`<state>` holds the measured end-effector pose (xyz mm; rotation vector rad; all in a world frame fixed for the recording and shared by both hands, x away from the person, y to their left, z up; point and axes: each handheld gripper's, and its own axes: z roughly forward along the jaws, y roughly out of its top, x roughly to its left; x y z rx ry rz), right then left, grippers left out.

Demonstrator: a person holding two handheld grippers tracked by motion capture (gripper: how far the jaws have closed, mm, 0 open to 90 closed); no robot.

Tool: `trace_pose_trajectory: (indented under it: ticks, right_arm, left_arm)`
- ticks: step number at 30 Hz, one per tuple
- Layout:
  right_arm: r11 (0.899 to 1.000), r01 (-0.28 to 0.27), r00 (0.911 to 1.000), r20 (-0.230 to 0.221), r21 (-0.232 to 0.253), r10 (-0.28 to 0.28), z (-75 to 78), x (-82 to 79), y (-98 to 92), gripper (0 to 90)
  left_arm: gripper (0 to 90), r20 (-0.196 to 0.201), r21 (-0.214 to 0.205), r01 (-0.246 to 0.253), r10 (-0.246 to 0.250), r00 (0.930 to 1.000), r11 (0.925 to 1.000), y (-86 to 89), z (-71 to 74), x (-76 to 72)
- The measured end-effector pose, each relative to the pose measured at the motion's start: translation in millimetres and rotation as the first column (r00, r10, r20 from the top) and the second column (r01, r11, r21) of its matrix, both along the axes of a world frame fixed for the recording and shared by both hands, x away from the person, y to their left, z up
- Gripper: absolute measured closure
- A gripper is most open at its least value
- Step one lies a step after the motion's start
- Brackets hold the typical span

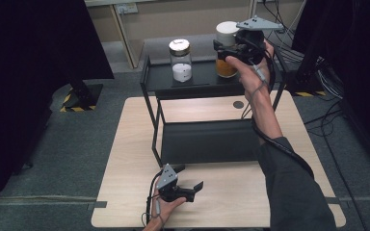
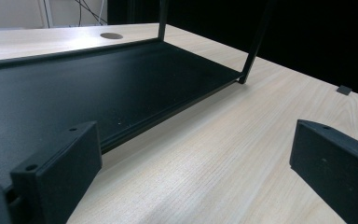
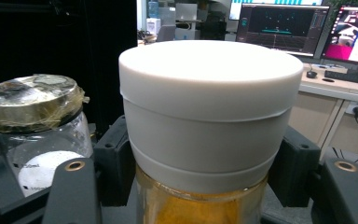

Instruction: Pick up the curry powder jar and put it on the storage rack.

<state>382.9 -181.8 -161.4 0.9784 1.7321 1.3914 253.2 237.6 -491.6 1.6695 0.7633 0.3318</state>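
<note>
My right tool (image 1: 225,52) grips the white-lidded jar (image 1: 227,48) at one o'clock on the shelf (image 1: 207,77); my left tool (image 1: 189,179) rests open.

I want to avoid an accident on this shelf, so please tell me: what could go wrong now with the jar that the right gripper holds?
1. The right gripper grips the jar with the white lid just under its lid, so the orange-filled body hangs below and might slip or tilt.
2. The gold-lidded jar stands close beside it on the top shelf; a sideways move could knock it.
3. The jar is near the shelf's right end, so it could catch the frame or land off the edge.
</note>
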Motion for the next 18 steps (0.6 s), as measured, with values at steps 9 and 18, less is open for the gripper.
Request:
trace_pose_trajectory:
  ticks: [9,18]
  right_arm:
    - [1.0,-0.003,1.0,-0.007,0.003,0.003,-6.0,4.1,1.9,35.3]
    - [1.0,-0.01,0.9999,-0.006,0.027,0.01,-9.8,5.1,-2.3,31.3]
  left_arm:
    - [1.4,-0.001,0.002,0.0,0.0,1.0,1.0,0.0,-0.1,0.1]
    - [1.5,0.001,0.0,0.001,-0.001,1.0,1.0,-0.4,-0.4,-0.3]
